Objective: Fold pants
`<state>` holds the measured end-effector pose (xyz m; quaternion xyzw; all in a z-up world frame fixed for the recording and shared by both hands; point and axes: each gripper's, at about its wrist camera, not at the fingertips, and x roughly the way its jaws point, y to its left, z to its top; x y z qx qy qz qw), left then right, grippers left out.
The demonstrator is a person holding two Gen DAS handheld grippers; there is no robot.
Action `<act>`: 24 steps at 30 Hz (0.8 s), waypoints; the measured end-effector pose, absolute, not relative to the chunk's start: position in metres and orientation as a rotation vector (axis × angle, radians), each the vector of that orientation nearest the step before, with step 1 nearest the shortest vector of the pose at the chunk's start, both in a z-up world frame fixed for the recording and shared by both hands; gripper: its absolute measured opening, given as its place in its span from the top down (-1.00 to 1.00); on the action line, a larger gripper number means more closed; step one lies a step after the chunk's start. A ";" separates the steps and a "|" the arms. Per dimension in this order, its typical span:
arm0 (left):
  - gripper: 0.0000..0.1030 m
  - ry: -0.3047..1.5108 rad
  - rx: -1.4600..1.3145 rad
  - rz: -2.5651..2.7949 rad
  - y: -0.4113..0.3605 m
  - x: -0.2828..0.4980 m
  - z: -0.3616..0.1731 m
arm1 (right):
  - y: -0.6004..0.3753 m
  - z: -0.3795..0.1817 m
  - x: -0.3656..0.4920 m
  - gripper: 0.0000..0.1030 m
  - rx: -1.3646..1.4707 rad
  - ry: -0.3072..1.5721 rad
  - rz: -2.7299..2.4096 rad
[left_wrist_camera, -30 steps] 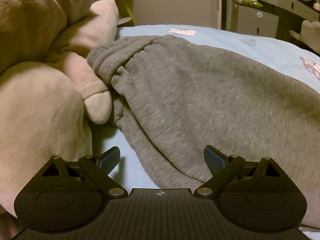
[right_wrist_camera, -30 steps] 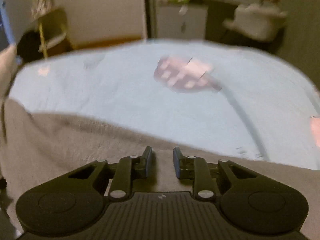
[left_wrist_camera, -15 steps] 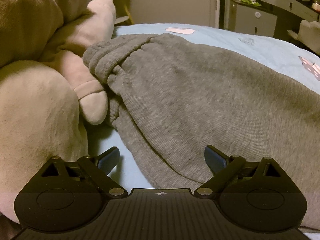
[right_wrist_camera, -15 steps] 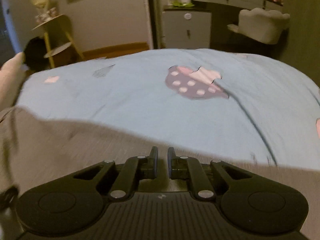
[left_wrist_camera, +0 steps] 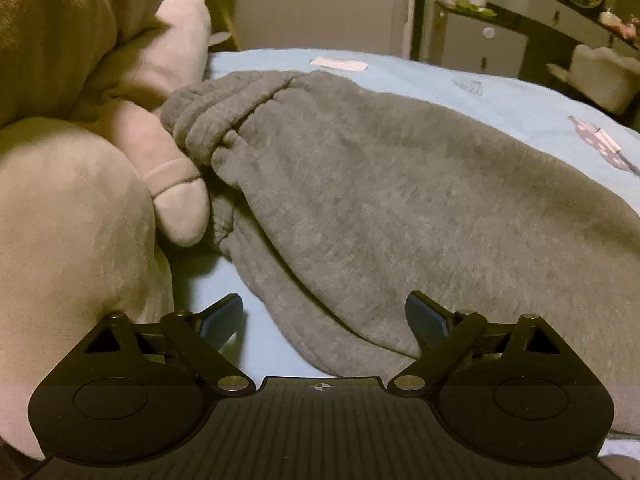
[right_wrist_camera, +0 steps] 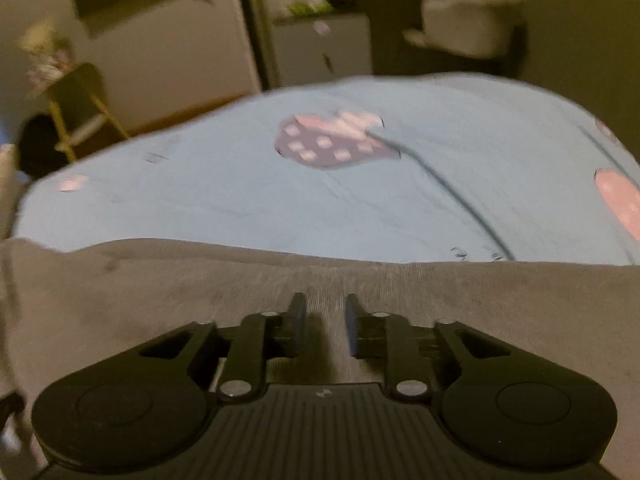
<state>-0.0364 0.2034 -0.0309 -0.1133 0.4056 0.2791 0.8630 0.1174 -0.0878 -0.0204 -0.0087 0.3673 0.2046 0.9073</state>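
Observation:
Grey knit pants [left_wrist_camera: 400, 200] lie on a light blue bed sheet [left_wrist_camera: 500, 96], with the bunched elastic waistband [left_wrist_camera: 212, 120] at the far left against a plush toy. My left gripper [left_wrist_camera: 322, 316] is wide open and empty, low over the near edge of the pants. In the right wrist view the pants [right_wrist_camera: 160, 300] fill the lower part, flat on the sheet [right_wrist_camera: 360, 208]. My right gripper [right_wrist_camera: 323, 312] sits just above the fabric with its jaws a narrow gap apart and nothing between them.
A large beige and pink plush toy [left_wrist_camera: 72, 200] crowds the left side next to the waistband. Beyond the bed stand a grey cabinet [left_wrist_camera: 480, 44], a dressing table, a pale chair [right_wrist_camera: 468, 20] and a yellow stool [right_wrist_camera: 76, 96].
My right gripper's jaws have opened slightly from nearly closed and the view has shifted. My left gripper has edged closer to the pants, still open.

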 end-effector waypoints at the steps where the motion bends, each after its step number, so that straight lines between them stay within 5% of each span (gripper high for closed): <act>1: -0.83 0.850 -0.237 0.585 0.206 -0.036 -0.032 | -0.103 -0.018 0.108 0.28 0.004 0.743 0.419; 3: -0.82 0.840 -0.240 0.592 0.210 -0.034 -0.030 | -0.142 -0.020 0.095 0.11 0.077 0.740 0.385; 9: -0.55 0.822 -0.308 0.651 0.238 -0.024 -0.013 | -0.262 -0.038 0.058 0.10 0.382 0.752 0.197; 17: 0.20 0.828 -0.536 0.721 0.271 -0.050 0.013 | -0.285 -0.062 0.064 0.06 0.480 0.779 0.196; 21: 0.09 0.819 -0.494 0.764 0.260 -0.071 0.033 | -0.285 -0.062 0.066 0.01 0.446 0.780 0.249; 24: -0.34 0.785 -0.424 0.809 0.243 -0.083 0.050 | -0.289 -0.060 0.064 0.00 0.427 0.788 0.270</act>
